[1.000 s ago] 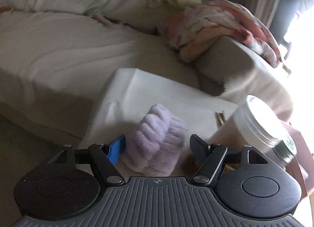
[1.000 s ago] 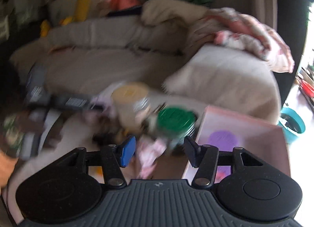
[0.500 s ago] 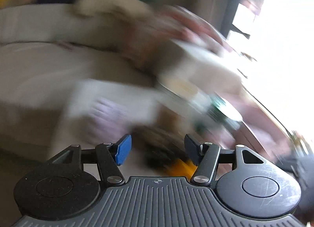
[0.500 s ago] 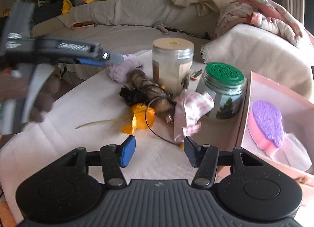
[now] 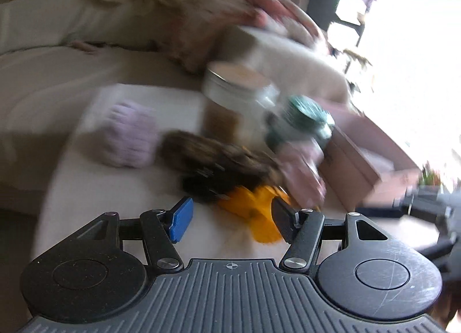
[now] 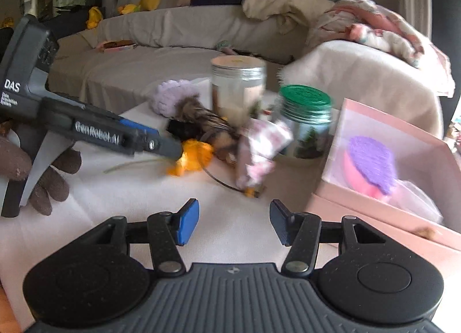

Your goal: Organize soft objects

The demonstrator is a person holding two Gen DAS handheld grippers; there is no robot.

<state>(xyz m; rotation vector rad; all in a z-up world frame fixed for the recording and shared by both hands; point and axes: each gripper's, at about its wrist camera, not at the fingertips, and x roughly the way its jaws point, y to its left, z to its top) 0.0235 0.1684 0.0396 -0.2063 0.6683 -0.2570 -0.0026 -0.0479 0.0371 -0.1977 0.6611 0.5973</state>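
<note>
A fluffy lilac scrunchie lies at the far side of the white table. Near it lie a brown feathery piece, an orange fabric flower and a pink patterned cloth. My left gripper is open and empty, just short of the orange flower; it also shows from the side in the right wrist view. My right gripper is open and empty above bare tablecloth. A pink box at the right holds a pink and purple sponge.
A tall jar with a silver lid and a green-lidded jar stand behind the soft things. A sofa with blankets and cushions lies beyond the table.
My left gripper has pulled back from the lilac scrunchie and swung right to the orange flower. The right wrist view has steadied and drawn slightly closer to the pile.
</note>
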